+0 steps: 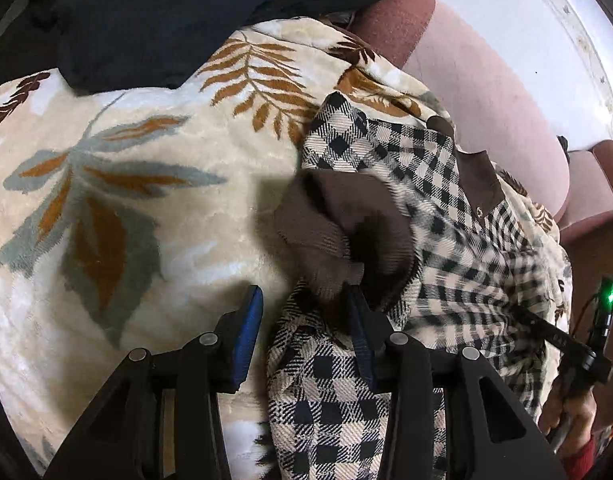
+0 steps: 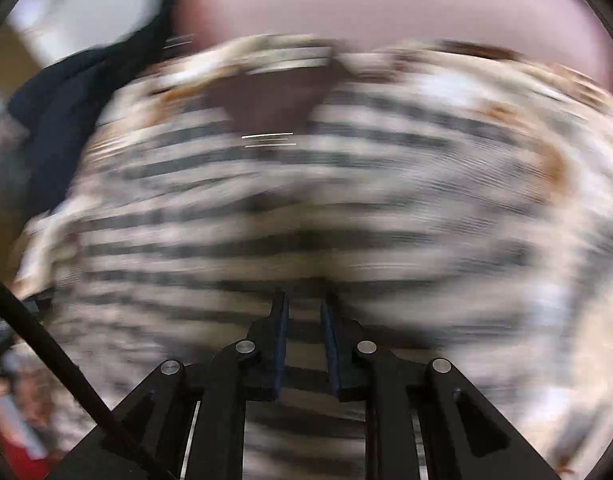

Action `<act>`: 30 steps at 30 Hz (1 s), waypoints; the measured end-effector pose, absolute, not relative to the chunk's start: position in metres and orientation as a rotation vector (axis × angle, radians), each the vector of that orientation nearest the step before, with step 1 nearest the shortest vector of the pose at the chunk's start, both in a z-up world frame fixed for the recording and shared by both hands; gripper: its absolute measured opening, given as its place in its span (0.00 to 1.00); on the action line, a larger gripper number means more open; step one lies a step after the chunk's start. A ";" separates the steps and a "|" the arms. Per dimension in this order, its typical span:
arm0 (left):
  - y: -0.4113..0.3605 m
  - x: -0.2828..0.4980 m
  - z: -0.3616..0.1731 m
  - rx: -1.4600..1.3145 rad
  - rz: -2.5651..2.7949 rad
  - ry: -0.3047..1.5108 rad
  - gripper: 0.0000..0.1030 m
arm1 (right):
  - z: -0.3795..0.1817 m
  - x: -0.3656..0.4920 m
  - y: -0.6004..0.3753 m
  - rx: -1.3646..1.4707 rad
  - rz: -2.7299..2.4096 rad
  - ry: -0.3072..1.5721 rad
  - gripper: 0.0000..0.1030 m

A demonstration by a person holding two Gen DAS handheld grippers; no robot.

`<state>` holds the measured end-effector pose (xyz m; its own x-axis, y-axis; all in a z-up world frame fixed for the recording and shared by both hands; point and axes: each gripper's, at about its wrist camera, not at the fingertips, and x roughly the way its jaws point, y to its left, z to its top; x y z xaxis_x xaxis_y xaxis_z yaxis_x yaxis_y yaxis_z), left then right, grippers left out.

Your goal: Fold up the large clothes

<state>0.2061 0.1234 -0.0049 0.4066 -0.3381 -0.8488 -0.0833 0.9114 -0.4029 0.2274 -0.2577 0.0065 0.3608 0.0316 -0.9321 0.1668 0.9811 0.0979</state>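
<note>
You are mid-fold: left gripper stands wide with the checked shirt bunched between its jaws, right gripper narrow over blurred cloth, grip undeterminable; next, close left before lifting.

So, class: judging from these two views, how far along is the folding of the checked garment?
Early. Done: the checked garment lies on the leaf-print blanket, but rumpled, with no neat fold visible. In hand: the left gripper is open around a bunched brown-trimmed part; the right gripper is nearly closed over blurred checked cloth, grip unclear. Left: smoothing and all folds.
</note>
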 end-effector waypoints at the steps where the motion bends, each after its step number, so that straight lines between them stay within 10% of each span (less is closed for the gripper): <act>1: 0.124 0.207 -0.006 -0.423 -0.172 1.152 0.43 | 0.009 0.221 -0.278 0.202 -0.131 1.190 0.02; 6: 0.118 0.205 -0.001 -0.396 -0.158 1.155 0.43 | 0.037 0.195 -0.301 0.104 -0.275 1.109 0.21; 30: 0.087 0.178 0.020 -0.348 -0.269 1.121 0.44 | 0.047 0.153 -0.234 0.153 -0.130 1.053 0.32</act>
